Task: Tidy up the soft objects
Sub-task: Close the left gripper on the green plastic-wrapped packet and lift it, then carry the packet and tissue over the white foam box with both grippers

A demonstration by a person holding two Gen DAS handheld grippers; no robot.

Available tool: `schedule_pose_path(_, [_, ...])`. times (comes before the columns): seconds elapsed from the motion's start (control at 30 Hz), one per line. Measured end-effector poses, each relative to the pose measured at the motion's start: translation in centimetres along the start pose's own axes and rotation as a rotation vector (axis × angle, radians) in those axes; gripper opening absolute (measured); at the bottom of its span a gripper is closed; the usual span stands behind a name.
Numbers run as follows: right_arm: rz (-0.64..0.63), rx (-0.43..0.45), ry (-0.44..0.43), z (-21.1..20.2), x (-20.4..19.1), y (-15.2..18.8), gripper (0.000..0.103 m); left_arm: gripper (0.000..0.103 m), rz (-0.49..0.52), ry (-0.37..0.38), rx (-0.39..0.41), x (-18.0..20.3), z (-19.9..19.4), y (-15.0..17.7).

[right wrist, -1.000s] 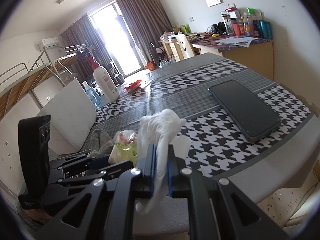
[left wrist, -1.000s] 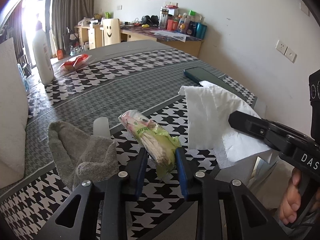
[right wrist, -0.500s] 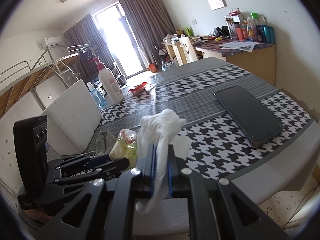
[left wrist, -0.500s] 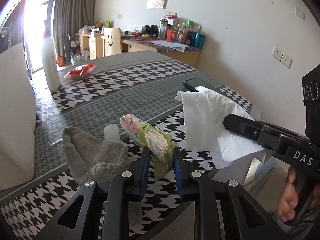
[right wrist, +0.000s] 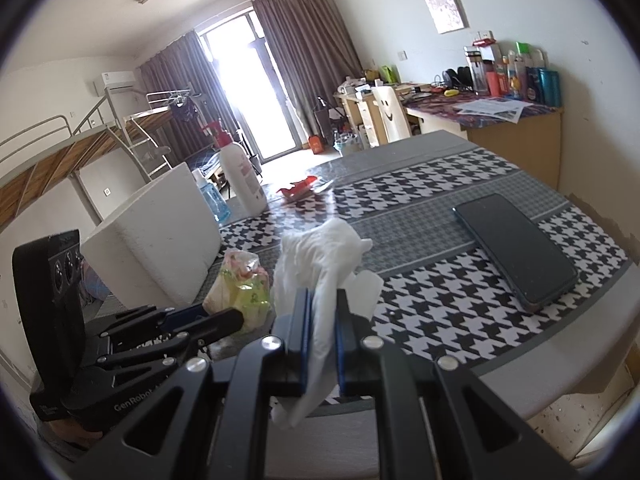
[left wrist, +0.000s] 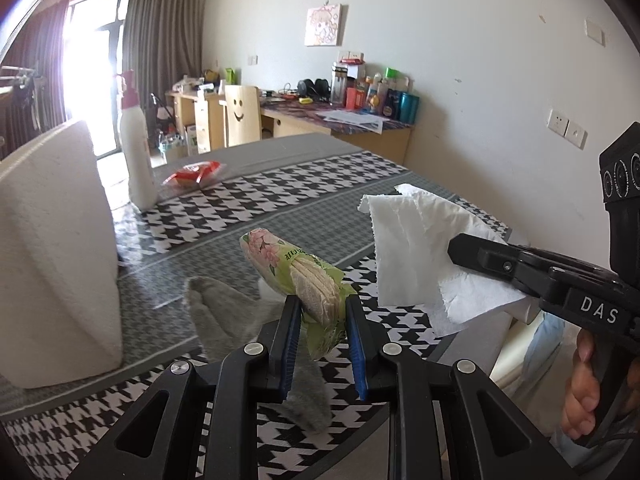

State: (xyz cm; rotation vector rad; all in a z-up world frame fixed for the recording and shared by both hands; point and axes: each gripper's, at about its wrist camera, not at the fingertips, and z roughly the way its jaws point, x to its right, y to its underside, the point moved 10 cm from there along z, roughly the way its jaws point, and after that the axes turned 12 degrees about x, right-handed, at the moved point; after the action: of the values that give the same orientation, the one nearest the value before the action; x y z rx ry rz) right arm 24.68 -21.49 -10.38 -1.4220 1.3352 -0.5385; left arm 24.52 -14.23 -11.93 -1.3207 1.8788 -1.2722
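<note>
A green floral tissue pack (left wrist: 298, 276) is pinched between the narrowed jaws of the left gripper (left wrist: 322, 332), lifted above a grey sock (left wrist: 224, 320) lying on the houndstooth table (left wrist: 248, 204). Beside it, the right gripper (right wrist: 320, 332) is clamped tight on a white paper towel (right wrist: 320, 256), held up near a dark phone (right wrist: 516, 248). A white foam block (left wrist: 52, 248) stands to the left.

- White foam block (left wrist: 56, 256) standing on the houndstooth table (right wrist: 452, 292).
- White pump bottle (left wrist: 138, 152) just behind the block.
- Red wrapper (left wrist: 194, 170) beyond it.
- Dark phone (right wrist: 516, 248) well apart from the block.
</note>
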Motion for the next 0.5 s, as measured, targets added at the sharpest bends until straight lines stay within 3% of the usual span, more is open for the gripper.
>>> schedule_pose_path(0.5, [-0.036, 0.049, -0.064, 0.6, -2.9, -2.1, 0.014, 0.024, 0.023, -0.050, 0.077, -2.1, -3.0, -2.5])
